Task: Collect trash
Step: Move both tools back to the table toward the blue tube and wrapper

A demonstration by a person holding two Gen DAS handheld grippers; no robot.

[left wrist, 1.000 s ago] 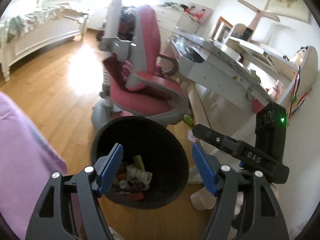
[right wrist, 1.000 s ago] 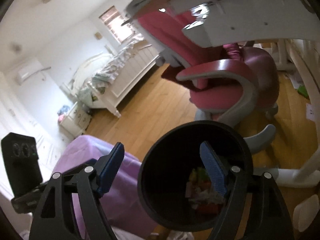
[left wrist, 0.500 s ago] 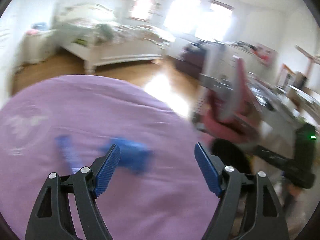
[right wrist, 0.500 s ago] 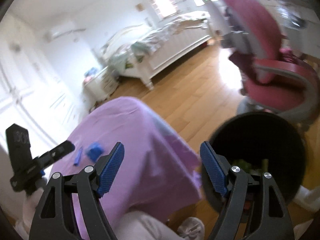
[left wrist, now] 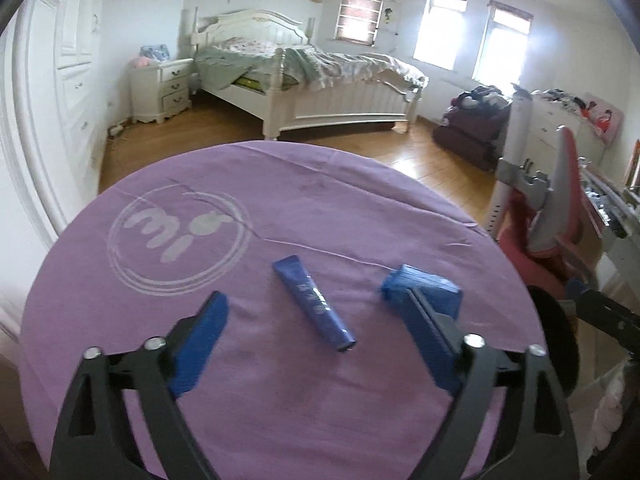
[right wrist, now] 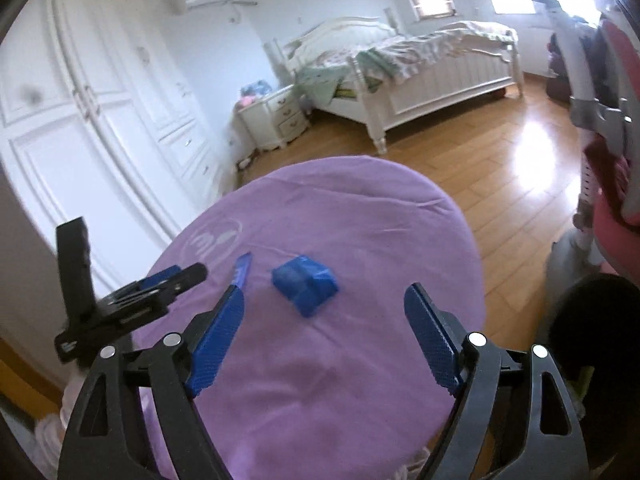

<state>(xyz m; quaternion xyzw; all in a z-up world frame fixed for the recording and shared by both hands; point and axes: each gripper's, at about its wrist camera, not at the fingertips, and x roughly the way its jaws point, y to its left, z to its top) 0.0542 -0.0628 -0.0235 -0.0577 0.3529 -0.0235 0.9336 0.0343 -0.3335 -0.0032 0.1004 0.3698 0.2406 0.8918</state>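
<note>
While both claws hang spread and empty over the purple-clothed bench (left wrist: 360, 208), the left claw (left wrist: 316, 336) frames a blue tube (left wrist: 314, 298); the right claw (right wrist: 324, 332) faces what looks like a crumpled blue wrapper (right wrist: 304, 284); next, descend and pinch.

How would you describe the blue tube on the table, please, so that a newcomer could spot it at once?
Find the round table under the purple cloth with a white circular logo. Just right of that logo lies the slim dark-blue plastic tube, flat, cap end nearest the camera. Its neighbour to the right, a crumpled blue packet, is short and blocky.
</note>
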